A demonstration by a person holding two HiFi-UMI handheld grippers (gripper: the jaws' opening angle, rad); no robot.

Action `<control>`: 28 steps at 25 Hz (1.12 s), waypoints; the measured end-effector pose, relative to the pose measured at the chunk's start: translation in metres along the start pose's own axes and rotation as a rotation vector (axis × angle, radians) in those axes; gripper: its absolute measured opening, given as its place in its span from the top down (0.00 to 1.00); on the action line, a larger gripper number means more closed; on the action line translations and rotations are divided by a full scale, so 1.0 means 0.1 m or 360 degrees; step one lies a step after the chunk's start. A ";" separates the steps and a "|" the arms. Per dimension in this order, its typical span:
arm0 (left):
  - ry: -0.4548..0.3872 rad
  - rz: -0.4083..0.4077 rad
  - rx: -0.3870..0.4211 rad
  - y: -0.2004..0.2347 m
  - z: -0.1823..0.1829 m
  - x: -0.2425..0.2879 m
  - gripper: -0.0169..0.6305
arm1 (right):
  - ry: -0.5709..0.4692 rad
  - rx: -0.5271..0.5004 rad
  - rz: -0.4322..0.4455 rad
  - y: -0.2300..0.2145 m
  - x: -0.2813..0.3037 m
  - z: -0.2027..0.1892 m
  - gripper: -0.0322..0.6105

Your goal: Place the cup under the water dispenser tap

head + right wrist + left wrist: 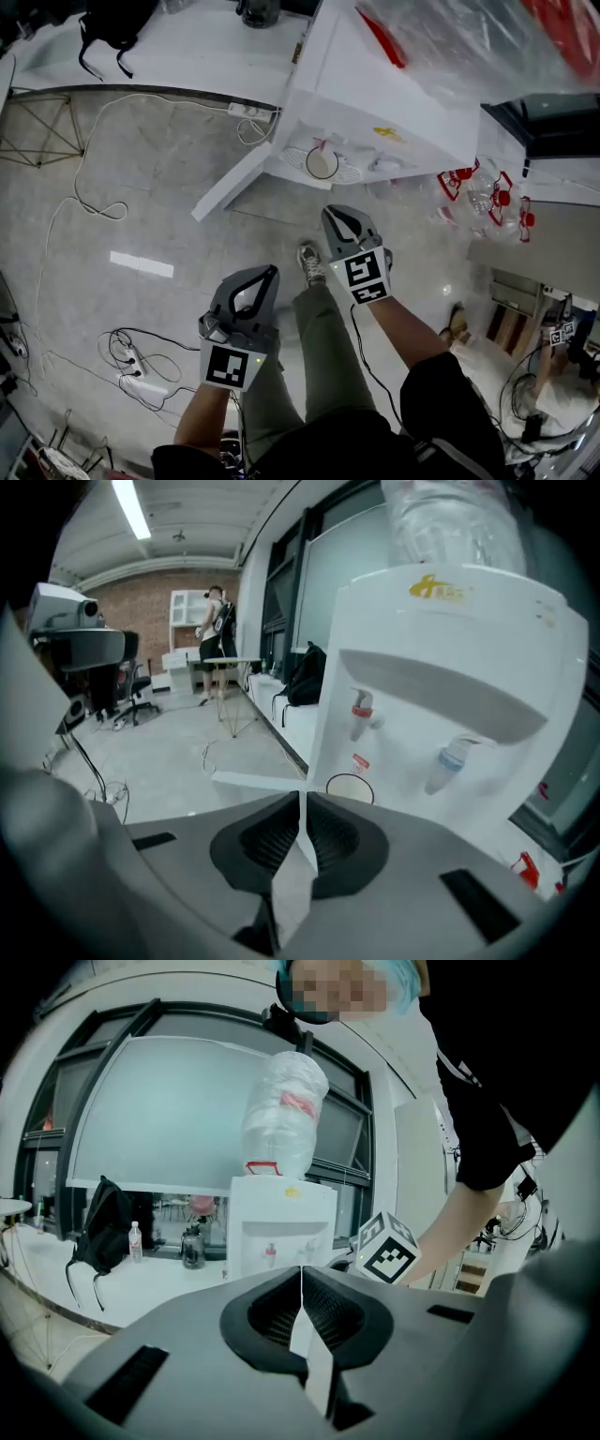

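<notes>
A white water dispenser (394,103) stands ahead of me, with a big clear bottle (284,1110) on top. The cup (322,164) sits on its drip tray, below the red tap (361,710); a blue tap (450,759) is to the right. In the right gripper view the cup's dark rim (352,787) shows just past the jaws. My right gripper (330,212) hangs a little short of the tray, shut with nothing in it (303,799). My left gripper (272,270) is lower and to the left, also shut and empty (302,1274).
A white board (230,183) juts out from the dispenser's foot across the floor. Cables and a power strip (131,356) lie at the lower left. A black backpack (112,23) rests on a white counter. Red-and-clear items (487,192) sit at the right.
</notes>
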State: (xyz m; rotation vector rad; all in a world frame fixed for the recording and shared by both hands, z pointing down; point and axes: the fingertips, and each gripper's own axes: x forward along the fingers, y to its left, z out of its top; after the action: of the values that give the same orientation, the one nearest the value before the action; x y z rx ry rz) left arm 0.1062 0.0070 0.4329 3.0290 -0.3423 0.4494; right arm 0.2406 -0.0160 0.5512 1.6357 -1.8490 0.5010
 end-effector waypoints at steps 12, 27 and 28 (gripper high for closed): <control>-0.0135 0.0005 0.0171 -0.25 0.96 -0.59 0.94 | -0.0271 0.0368 -0.0115 0.29 -1.52 0.61 0.87; -0.0259 0.0106 0.0002 -0.75 1.87 -1.51 0.94 | -0.0531 0.0579 -0.0207 0.68 -3.21 1.24 0.88; -0.0253 0.0103 0.0021 -0.77 1.89 -1.57 0.94 | -0.0553 0.0597 -0.0217 0.70 -3.28 1.27 0.88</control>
State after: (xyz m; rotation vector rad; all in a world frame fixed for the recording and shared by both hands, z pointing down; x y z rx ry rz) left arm 0.0303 0.0974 0.2040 3.0816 -0.4488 0.2153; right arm 0.1627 0.1592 0.2474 2.2002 -1.9522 0.5573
